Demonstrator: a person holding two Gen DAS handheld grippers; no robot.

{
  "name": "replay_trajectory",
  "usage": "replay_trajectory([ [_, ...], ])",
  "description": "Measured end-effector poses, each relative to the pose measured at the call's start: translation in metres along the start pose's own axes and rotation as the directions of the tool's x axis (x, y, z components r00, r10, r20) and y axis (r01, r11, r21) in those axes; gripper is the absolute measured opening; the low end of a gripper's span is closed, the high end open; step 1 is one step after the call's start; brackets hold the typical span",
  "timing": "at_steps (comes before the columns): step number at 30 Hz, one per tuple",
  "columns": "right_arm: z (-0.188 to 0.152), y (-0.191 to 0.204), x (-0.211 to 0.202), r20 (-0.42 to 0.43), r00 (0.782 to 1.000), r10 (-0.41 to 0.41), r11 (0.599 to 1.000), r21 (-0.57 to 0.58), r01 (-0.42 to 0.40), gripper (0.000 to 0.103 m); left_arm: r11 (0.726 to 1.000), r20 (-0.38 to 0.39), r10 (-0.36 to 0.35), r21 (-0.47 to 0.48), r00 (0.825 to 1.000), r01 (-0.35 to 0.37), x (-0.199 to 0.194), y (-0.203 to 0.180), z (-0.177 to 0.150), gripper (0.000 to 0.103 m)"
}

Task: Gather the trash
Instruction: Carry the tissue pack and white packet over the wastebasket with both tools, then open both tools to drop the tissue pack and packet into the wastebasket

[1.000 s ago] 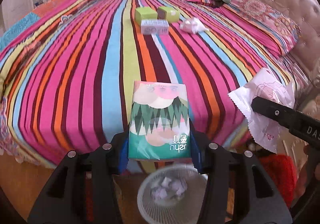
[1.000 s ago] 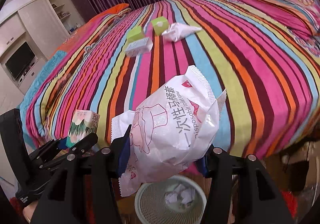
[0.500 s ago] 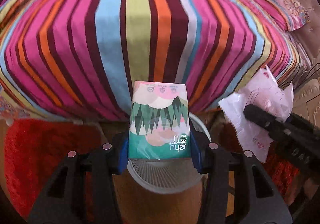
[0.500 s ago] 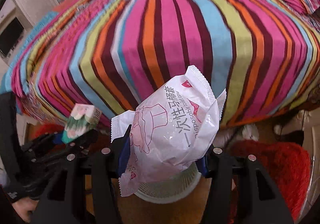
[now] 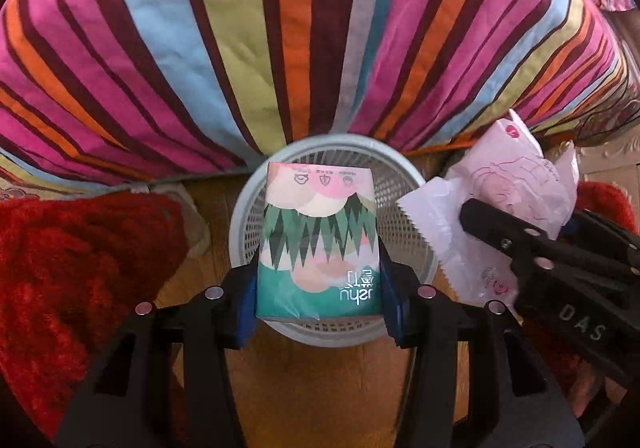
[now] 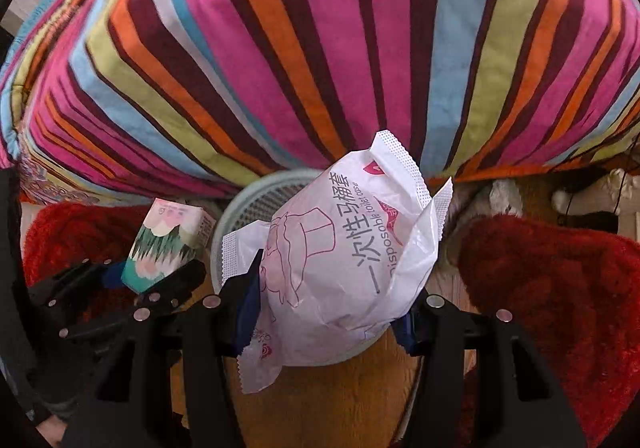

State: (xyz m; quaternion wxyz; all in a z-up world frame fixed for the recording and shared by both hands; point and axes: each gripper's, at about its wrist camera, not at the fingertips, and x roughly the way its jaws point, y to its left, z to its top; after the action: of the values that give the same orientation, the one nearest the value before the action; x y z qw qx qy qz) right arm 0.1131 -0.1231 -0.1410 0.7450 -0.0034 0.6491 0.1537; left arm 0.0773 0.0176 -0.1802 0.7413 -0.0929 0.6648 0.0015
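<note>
Far left on the floor: red shaggy rug (image 5: pixel 72 280), w/ the striped bedspread (image 5: pixel 280 28) hanging down behind it. Next, left tongs (image 5: pixel 318 288), clamped on a green tissue pack (image 5: pixel 318 244) w/ a forest print; pack is upright betw. the blue pads, held directly above the white mesh wastebasket (image 5: pixel 404 184). Basket stands on wood floor (image 5: pixel 320 388) right against the foot of the bed. Contents of basket hidden by the pack. Right of that, right tongs (image 6: pixel 326 312) clamped on a crinkled white disposable toilet-seat-cover packet (image 6: pixel 344 268), pink hat drawing & Chinese print on it. Packet hangs over the basket's right side, just beside the tissue pack, not touching. Far right: more red rug (image 6: pixel 560 308).
</note>
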Motion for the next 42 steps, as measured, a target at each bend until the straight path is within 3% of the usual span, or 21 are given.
replay_trajectory([
  [10, -0.005, -0.005, 0.049, -0.159, 0.987, 0.002, 0.999, 0.051, 0.006, 0.051, 1.000, -0.133, 0.007, -0.021, 0.991, -0.010, 0.043, 0.000, 0.000, 0.049],
  [21, -0.007, -0.019, 0.093, -0.287, 0.957, 0.043, 0.986, 0.164, 0.004, 0.052, 0.999, -0.259, 0.034, -0.004, 0.965, -0.036, 0.089, -0.003, 0.003, 0.049],
  [39, -0.017, -0.012, 0.141, -0.420, 0.908, -0.004, 0.992, 0.109, 0.055, 0.052, 0.997, -0.376, 0.079, 0.026, 0.923, -0.075, 0.129, -0.001, -0.001, 0.050],
  [42, -0.017, -0.008, 0.143, -0.421, 0.907, -0.003, 0.994, 0.100, 0.050, 0.054, 0.997, -0.390, 0.076, 0.021, 0.918, -0.073, 0.132, -0.002, -0.001, 0.057],
])
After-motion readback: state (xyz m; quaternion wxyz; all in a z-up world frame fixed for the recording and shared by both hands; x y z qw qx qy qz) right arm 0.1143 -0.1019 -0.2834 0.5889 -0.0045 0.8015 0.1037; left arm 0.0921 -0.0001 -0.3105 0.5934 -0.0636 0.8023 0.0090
